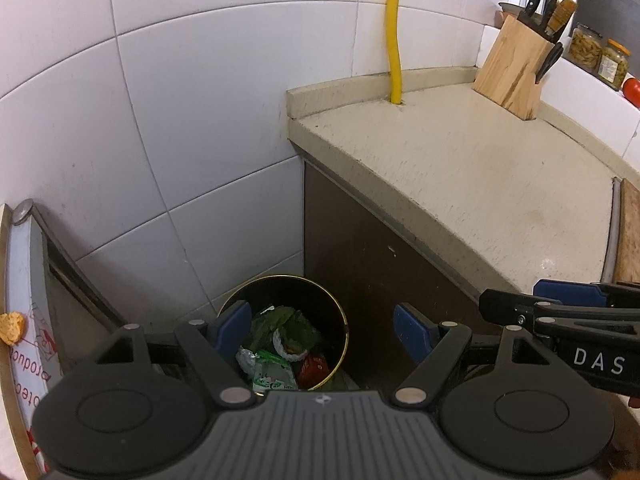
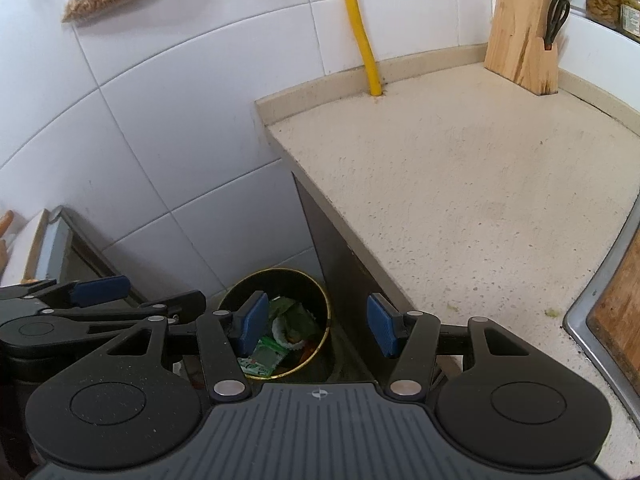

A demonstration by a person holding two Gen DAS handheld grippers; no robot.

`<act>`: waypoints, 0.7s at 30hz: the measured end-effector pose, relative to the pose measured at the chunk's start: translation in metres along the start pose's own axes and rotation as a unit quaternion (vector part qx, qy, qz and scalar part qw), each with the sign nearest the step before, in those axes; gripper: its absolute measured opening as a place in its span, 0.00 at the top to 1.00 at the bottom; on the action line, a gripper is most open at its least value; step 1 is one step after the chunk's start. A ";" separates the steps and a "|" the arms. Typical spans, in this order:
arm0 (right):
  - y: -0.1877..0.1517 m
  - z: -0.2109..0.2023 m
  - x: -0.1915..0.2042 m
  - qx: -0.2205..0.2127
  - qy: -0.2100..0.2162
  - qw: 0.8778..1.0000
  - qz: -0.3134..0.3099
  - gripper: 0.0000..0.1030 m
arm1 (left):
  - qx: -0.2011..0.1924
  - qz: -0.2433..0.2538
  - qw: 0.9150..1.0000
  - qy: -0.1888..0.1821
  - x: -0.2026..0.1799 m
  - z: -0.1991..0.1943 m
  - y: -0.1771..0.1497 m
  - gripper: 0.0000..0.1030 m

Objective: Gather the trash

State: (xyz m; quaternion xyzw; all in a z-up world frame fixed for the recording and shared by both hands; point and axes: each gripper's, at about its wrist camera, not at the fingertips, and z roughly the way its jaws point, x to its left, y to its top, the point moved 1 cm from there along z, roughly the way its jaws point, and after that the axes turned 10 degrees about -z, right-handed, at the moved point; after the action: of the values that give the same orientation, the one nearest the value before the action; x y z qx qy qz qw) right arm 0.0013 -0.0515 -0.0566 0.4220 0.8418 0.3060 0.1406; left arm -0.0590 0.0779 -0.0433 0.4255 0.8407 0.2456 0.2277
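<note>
Trash, green and red wrappers [image 1: 280, 360], lies in a round black gold-rimmed bin [image 1: 340, 320] at lower centre. Left tool [image 1: 320, 332] and right tool [image 2: 316, 330] hover above it, jaws apart, empty. Speckled beige desk [image 2: 460, 200], right, looks bare; the next move likely means seeking remaining litter.
</note>
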 end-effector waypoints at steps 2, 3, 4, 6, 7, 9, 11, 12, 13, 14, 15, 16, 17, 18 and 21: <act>0.000 0.001 0.002 0.003 -0.001 1.000 0.000 0.39 | 0.001 0.001 1.000 0.002 0.000 0.001 0.000 0.29; 0.001 0.002 0.002 0.004 -0.001 1.000 0.000 0.39 | 0.002 0.002 1.000 0.002 0.000 0.002 0.000 0.29; 0.001 0.003 0.002 0.006 -0.001 1.000 0.000 0.39 | 0.003 0.002 1.000 0.003 0.000 0.003 0.000 0.29; 0.000 0.005 0.002 0.009 0.000 1.000 0.000 0.39 | 0.008 0.000 1.000 0.002 0.002 0.006 0.000 0.29; 0.001 0.006 0.003 0.011 0.000 1.000 -0.001 0.39 | 0.010 -0.001 1.000 0.002 0.002 0.006 0.000 0.29; 0.001 0.008 0.004 0.014 0.000 1.000 -0.001 0.39 | 0.012 -0.002 1.000 0.003 0.003 0.008 -0.001 0.29; 0.002 0.009 0.004 0.017 0.001 1.000 -0.002 0.39 | 0.017 -0.003 1.000 0.003 0.004 0.010 -0.001 0.29; 0.002 0.010 0.004 0.019 0.002 1.000 -0.002 0.39 | 0.020 -0.005 1.000 0.002 0.004 0.011 -0.001 0.29; 0.001 0.011 0.004 0.020 0.003 1.000 -0.002 0.40 | 0.022 -0.006 1.000 0.002 0.005 0.011 -0.001 0.29; 0.001 0.011 0.004 0.021 0.003 1.000 -0.003 0.40 | 0.023 -0.006 1.000 0.002 0.005 0.012 -0.002 0.29; 0.000 0.012 0.004 0.022 0.003 1.000 -0.002 0.40 | 0.023 -0.005 1.000 0.003 0.004 0.012 -0.002 0.29; 0.000 0.012 0.004 0.023 0.003 1.000 -0.001 0.40 | 0.023 -0.005 1.000 0.003 0.004 0.012 -0.003 0.29; 0.000 0.012 0.003 0.024 0.003 1.000 -0.002 0.40 | 0.023 -0.005 1.000 0.003 0.004 0.012 -0.003 0.29; 0.000 0.012 0.003 0.024 0.003 1.000 -0.001 0.40 | 0.023 -0.005 1.000 0.003 0.004 0.012 -0.003 0.29; 0.000 0.012 0.003 0.023 0.003 1.000 -0.001 0.40 | 0.022 -0.005 1.000 0.002 0.004 0.012 -0.003 0.29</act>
State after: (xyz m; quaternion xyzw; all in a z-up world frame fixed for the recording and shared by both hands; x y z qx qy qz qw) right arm 0.0051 -0.0442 -0.0660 0.4237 0.8494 0.2873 0.1285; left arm -0.0555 0.0821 -0.0551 0.4259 0.8484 0.2265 0.2177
